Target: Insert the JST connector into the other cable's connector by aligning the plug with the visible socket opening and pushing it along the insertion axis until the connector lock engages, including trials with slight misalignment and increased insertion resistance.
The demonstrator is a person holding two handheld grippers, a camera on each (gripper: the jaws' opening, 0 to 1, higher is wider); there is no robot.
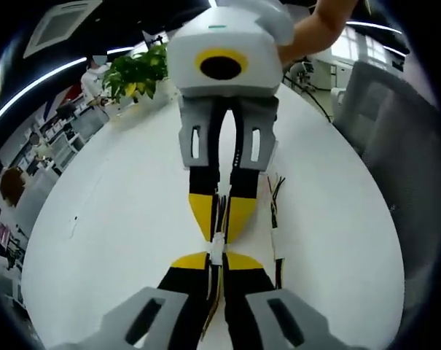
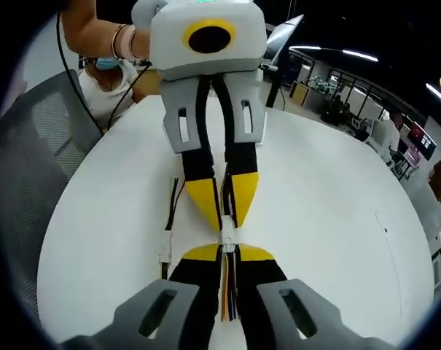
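We are holding both grippers tip to tip over white table [image 1: 118,219]. Left gripper [image 1: 216,261] is clamping its cable; right gripper [image 2: 226,251] is clamping other cable. White JST connector [image 1: 217,248] is sitting between tips, mid-table. Spare cable [image 1: 275,219] is lying just beside. Table edges are staying well apart all round.

Views face each other closely, sharing white table [image 1: 118,219]
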